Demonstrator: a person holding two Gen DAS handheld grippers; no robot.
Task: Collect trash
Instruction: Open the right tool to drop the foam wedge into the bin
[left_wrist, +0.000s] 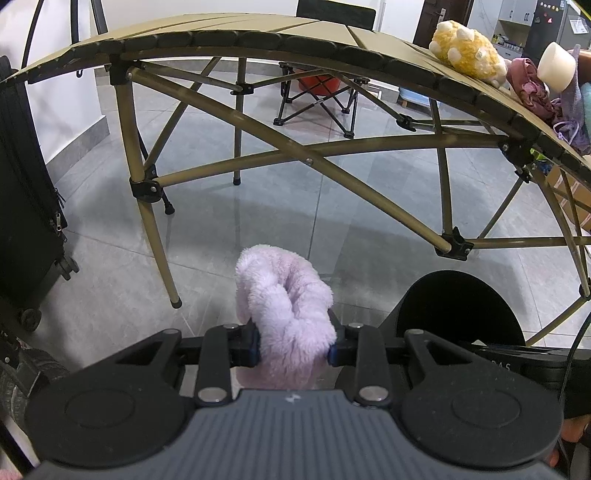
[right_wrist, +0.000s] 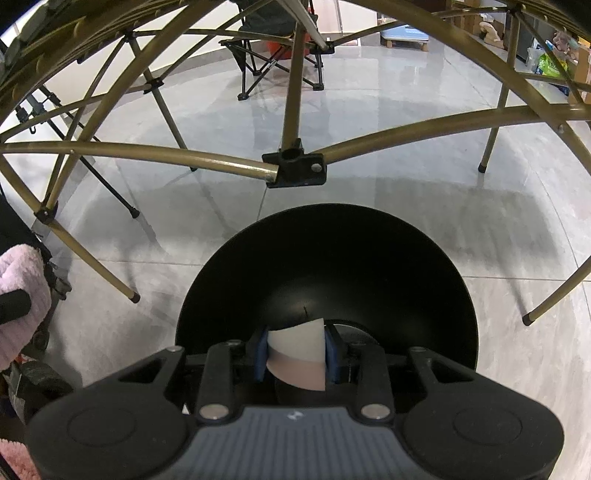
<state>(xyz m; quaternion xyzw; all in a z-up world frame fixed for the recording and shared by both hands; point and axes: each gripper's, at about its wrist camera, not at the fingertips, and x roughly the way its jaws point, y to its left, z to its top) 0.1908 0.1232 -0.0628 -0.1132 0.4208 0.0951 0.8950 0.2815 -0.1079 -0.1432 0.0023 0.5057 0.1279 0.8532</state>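
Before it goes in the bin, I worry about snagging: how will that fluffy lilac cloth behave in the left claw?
The lilac cloth looks soft and floppy, bulging around the left claw. It probably weighs little. Its plush pile seems unlikely to slip, though a loose fold might catch.

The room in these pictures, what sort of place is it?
Probably a home living or dining area: a folding camping table on a tiled floor, a folding chair, and a refrigerator behind.

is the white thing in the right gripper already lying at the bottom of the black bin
No. The white object sits between the fingers of the right gripper, above the open black bin.
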